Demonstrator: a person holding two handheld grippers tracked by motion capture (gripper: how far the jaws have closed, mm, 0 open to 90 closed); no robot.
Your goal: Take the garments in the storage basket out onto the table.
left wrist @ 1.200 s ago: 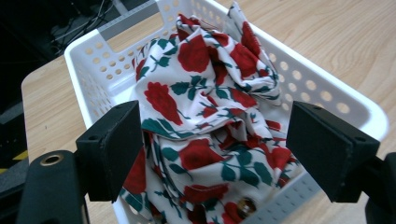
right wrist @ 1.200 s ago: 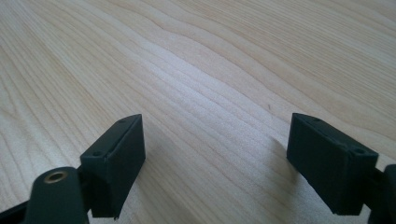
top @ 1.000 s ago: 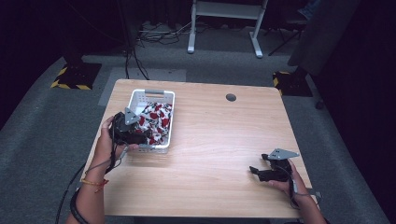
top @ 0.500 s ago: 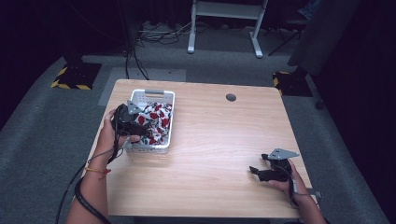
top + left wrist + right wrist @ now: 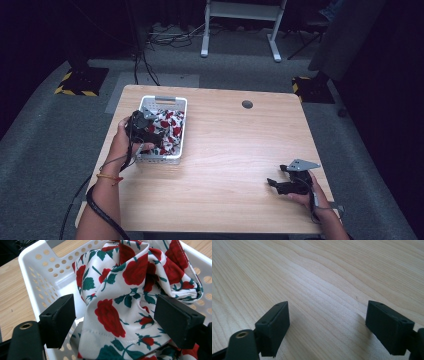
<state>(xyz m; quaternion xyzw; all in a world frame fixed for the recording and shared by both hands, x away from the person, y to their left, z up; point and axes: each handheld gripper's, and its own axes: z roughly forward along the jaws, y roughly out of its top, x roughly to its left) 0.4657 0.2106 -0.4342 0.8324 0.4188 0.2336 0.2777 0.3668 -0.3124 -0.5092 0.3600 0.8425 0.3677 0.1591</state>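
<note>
**Left tool poised over rose-print cloth in the basket; right tool idle on the table**

High view: A light wooden table (image 5: 225, 165) stands on grey carpet. Near its far left corner sits a white perforated basket (image 5: 172, 159), and inside it lies a bundled cloth (image 5: 170, 129), white with red roses and green leaves. The left tool (image 5: 144, 129) is held by the person's left hand (image 5: 121, 142) over the near-left part of the basket, right at the cloth; from this height I cannot tell how far its jaws stand apart. The right tool (image 5: 280, 184) rests low over the near-right part of the table in the right hand (image 5: 305, 196), well apart from the basket, with bare wood around it. A small dark round hole (image 5: 247, 104) marks the table near its far edge.

Left gripper view: The left tool (image 5: 115, 320) has its two black jaws spread wide, one on each side of a raised fold of the cloth (image 5: 130, 290). The fabric rises between them and neither pad presses it. Behind and to the left, the basket's (image 5: 40, 267) holed white wall and rim curve around the cloth, with the table (image 5: 10, 295) beyond it.

Right gripper view: The right tool (image 5: 327, 325) is also wide open, jaws far apart and holding nothing, close above the bare wood grain of the table (image 5: 324, 277).
</note>
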